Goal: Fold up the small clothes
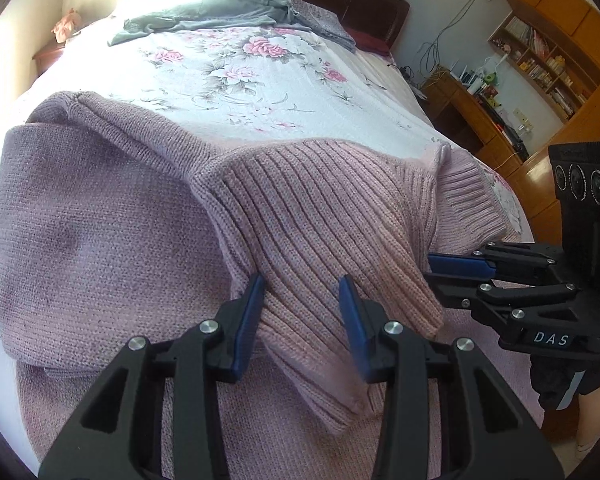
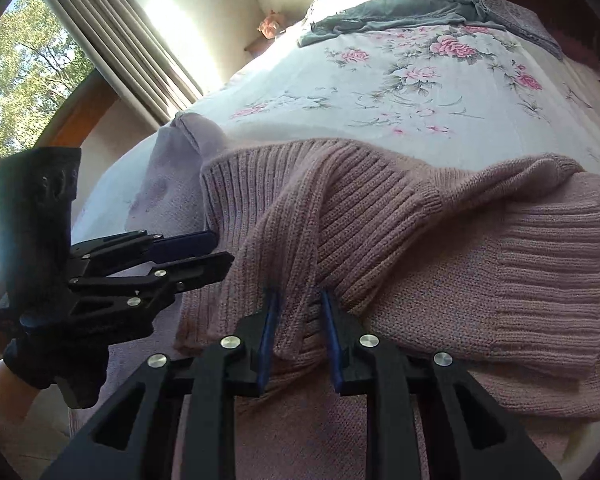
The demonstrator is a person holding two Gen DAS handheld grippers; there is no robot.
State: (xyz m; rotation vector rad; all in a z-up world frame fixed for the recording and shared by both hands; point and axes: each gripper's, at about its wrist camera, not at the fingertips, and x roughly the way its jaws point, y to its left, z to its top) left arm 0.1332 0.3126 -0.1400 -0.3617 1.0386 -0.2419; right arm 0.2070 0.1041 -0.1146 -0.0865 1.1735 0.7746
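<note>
A mauve knitted sweater [image 1: 100,220] lies spread on the near part of the bed, with a ribbed pink part [image 1: 320,208] folded across it. My left gripper [image 1: 302,296] is shut on a bunched fold of that ribbed part, and the ribs converge between its blue pads. In the right wrist view, my right gripper [image 2: 300,308] pinches the same ribbed part [image 2: 380,208] a little further along. Each gripper shows in the other's view: the right gripper [image 1: 432,276] at the sweater's right edge, the left gripper [image 2: 220,252] at its left edge. A gloved hand holds each one.
The bed has a white floral sheet [image 1: 240,80]. A grey garment [image 1: 220,8] lies crumpled near the dark headboard. A wooden desk and bookshelves [image 1: 540,60] stand to the right of the bed. A curtained window [image 2: 100,40] is on the left.
</note>
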